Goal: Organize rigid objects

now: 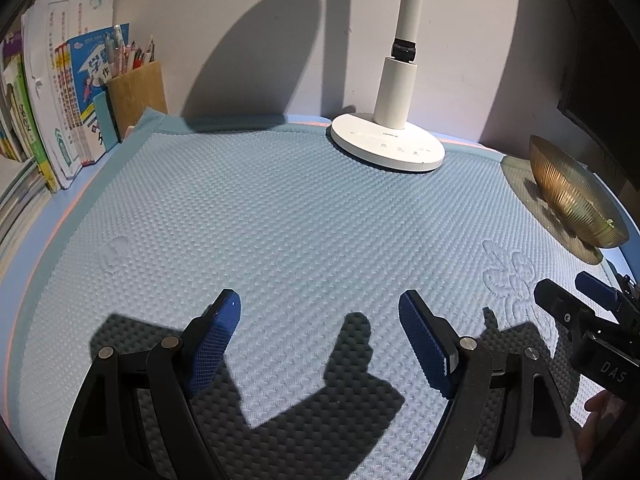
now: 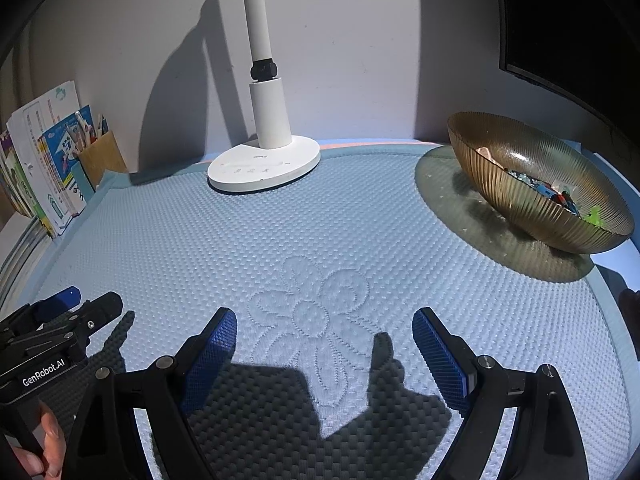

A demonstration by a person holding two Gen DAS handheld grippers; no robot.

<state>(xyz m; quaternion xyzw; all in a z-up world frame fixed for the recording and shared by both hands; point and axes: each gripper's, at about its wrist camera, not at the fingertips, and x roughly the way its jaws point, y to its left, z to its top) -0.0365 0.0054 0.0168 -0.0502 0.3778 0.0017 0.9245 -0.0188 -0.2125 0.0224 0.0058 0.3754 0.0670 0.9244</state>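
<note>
"GenRobot.AI" on left hand-held gripper, "DAS" on right hand-held gripper

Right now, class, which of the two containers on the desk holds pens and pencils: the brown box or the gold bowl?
The brown box at the back left beside the books: pens and pencils stand upright in it. The gold bowl on the right holds small colourful objects instead.

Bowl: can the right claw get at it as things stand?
Probably yes. The right claw is open and empty, and only bare mat lies between it and the bowl ahead to its right.
</note>
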